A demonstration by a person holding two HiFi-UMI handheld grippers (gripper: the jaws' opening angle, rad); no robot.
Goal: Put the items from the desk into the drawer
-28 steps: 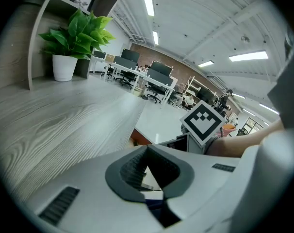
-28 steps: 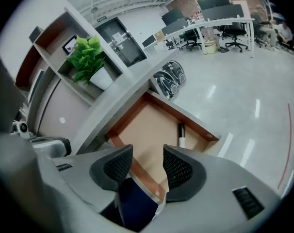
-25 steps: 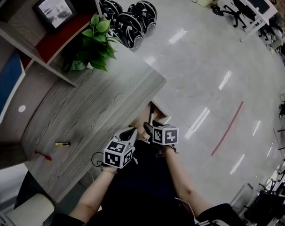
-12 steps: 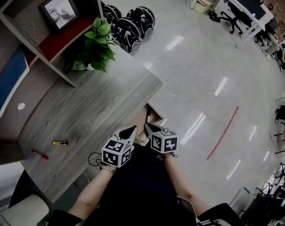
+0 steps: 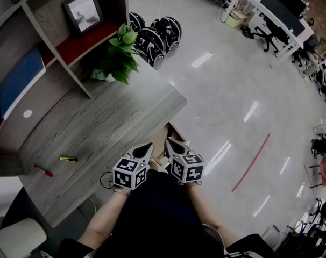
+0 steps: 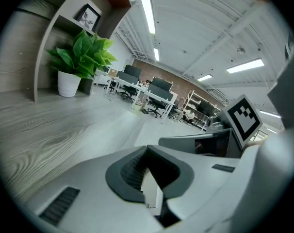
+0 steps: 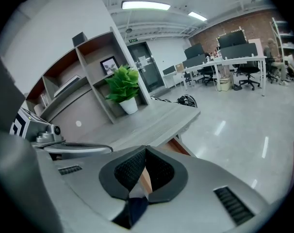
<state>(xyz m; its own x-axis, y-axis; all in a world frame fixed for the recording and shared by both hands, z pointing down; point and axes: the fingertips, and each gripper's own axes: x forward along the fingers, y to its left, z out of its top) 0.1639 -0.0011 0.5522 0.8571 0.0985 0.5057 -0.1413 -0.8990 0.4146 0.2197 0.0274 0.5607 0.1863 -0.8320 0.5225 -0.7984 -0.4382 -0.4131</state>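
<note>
At the near right corner of the desk (image 5: 114,117) I have both tools side by side, tips aimed away from me and tilted down. My left gripper (image 5: 146,146) has its jaws pressed together on nothing. My right gripper (image 5: 169,141), just beside it, is also fully closed and empty; its own view shows the dark pads meeting at the tip. Between and just past the tips I see a brown wooden edge under the desktop, which looks like the open drawer (image 5: 174,130).

Well off to the left, the items lie on the wood-grain top, apart from both tools. A yellow marker (image 5: 68,159) lies flat with its long axis running almost straight left to right. A red pen (image 5: 43,170) lies near it, farther left and a little nearer to me, its long axis slanting nearer at its right end. Both are too small for me to tell which end is the tip.

Farther back, a potted plant (image 5: 120,61) stands by the shelf unit (image 5: 50,47).
</note>
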